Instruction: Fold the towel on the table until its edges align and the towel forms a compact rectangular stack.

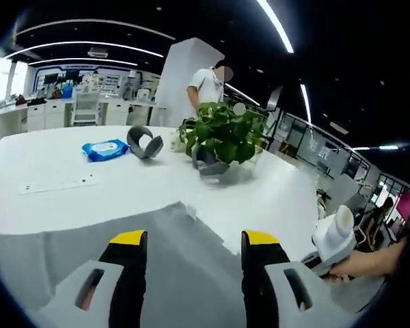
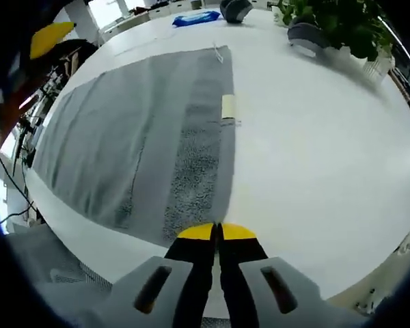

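Lying as grey matt cloth, the towel (image 2: 143, 143), one rough nubbly band beside smoother ribbed strips. Looking smooth, white and faintly glossy, the surface (image 2: 314, 150). Showing shiny blue plastic wrap on the wipes pack (image 1: 104, 149). Wearing matt grey plastic with yellow tips, the right tool (image 2: 216, 234).

Grey towel (image 2: 143, 137) (cream tag), white table (image 2: 314, 150), yellow-tipped tongs (image 2: 216, 232), blue wipes pkt (image 1: 104, 149).

A flat grey terry towel (image 2: 143, 130) lay spread on the white round table (image 2: 314, 150). Beyond its far edge sat a blue packet of wipes (image 1: 104, 149), a curved grey band (image 1: 144, 141) to the packet's right, and further right a leafy green potted plant (image 1: 222, 130).
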Tool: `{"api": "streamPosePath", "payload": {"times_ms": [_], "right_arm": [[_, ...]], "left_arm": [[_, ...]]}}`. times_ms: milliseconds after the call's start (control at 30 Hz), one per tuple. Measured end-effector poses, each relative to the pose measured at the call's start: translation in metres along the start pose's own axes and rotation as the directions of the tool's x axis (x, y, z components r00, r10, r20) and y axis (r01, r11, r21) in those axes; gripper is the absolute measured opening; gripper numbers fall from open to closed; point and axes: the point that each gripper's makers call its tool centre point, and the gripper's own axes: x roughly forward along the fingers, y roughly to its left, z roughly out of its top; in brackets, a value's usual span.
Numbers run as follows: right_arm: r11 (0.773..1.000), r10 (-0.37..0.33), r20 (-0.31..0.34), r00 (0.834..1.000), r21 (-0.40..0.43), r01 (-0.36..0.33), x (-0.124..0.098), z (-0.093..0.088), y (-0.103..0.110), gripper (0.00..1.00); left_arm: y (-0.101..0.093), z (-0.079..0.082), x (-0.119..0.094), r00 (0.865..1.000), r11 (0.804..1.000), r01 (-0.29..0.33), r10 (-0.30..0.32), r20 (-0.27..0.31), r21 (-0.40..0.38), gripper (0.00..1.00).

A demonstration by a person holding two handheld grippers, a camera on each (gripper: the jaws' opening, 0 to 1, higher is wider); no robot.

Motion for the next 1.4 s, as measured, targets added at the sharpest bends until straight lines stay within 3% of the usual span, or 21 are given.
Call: {"api": "streamPosePath", "payload": {"times_ms": [200, 333, 500, 667, 900, 1067, 1400], "right_arm": [[1.0, 0.014, 0.011, 1.0, 0.012, -0.015, 0.0, 0.0, -0.002, 0.0], [0.996, 0.051, 0.019, 0.999, 0.076, -0.053, 0.0, 0.0, -0.003, 0.0], [0.994, 0.072, 0.008, 0.997, 0.079, -0.072, 0.0, 0.0, -0.002, 0.0], [0.993, 0.08, 0.007, 0.997, 0.09, -0.08, 0.001, 0.0, -0.001, 0.0], [0.997, 0.066, 0.011, 0.998, 0.05, -0.067, 0.001, 0.0, -0.001, 0.0], [0.99, 0.092, 0.02, 0.996, 0.105, -0.093, 0.001, 0.0, -0.003, 0.0], [0.99, 0.096, 0.018, 0.995, 0.105, -0.097, 0.002, 0.001, -0.001, 0.0]], "left_arm": [[0.004, 0.008, 0.033, 0.999, 0.999, -0.034, 0.035, -0.003, 0.028, 0.55], [0.001, 0.01, 0.058, 1.0, 0.999, -0.025, 0.025, -0.008, 0.041, 0.55], [-0.004, 0.008, 0.087, 1.0, 0.998, -0.008, 0.008, -0.007, 0.058, 0.56], [0.005, 0.007, 0.111, 1.0, 0.998, -0.018, 0.018, -0.006, 0.06, 0.55], [0.016, -0.005, 0.146, 0.999, 0.997, -0.037, 0.038, -0.013, 0.071, 0.55], [0.017, -0.017, 0.164, 0.998, 0.994, -0.059, 0.06, -0.011, 0.091, 0.54], [0.038, -0.028, 0.196, 0.995, 0.991, -0.103, 0.104, 0.0, 0.088, 0.48]]}}
